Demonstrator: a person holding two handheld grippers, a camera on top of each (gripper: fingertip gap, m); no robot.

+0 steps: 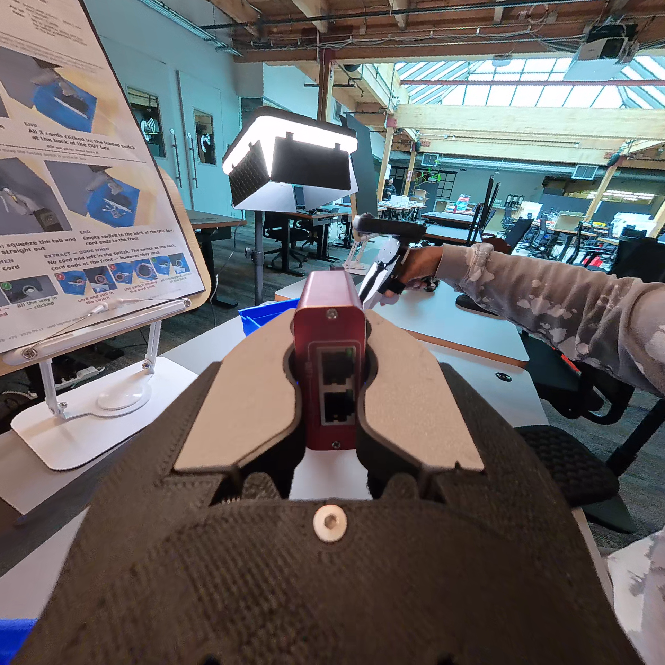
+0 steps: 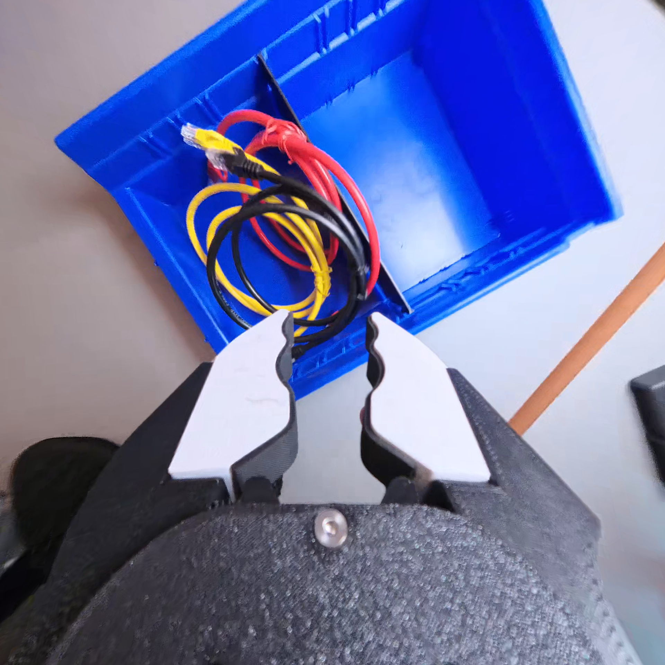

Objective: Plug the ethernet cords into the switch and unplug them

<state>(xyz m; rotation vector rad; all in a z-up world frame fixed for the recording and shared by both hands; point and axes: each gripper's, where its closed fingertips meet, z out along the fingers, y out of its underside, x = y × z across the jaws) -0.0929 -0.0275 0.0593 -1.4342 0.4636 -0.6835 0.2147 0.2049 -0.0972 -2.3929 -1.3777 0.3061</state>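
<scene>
My left gripper (image 1: 329, 324) is shut on the red switch (image 1: 329, 302), held above the table with two empty ports (image 1: 338, 388) facing the camera. My right gripper (image 2: 328, 318) is open and empty, hovering over the near edge of the blue bin (image 2: 503, 118). Coiled red (image 2: 324, 162), yellow (image 2: 252, 298) and black (image 2: 288, 212) ethernet cords lie in the bin's left compartment, plugs (image 2: 216, 144) toward the far wall. The right compartment holds nothing. The right gripper also shows in the left wrist view (image 1: 367, 298), held by a hand.
A black divider (image 2: 360, 216) splits the bin. An instruction sheet on a white stand (image 1: 90, 406) is at the left of the white table (image 1: 449, 324). A lit lamp box (image 1: 291, 162) stands behind. The blue bin's corner (image 1: 262, 313) shows behind the switch. A wooden table edge (image 2: 593, 334) runs at the right.
</scene>
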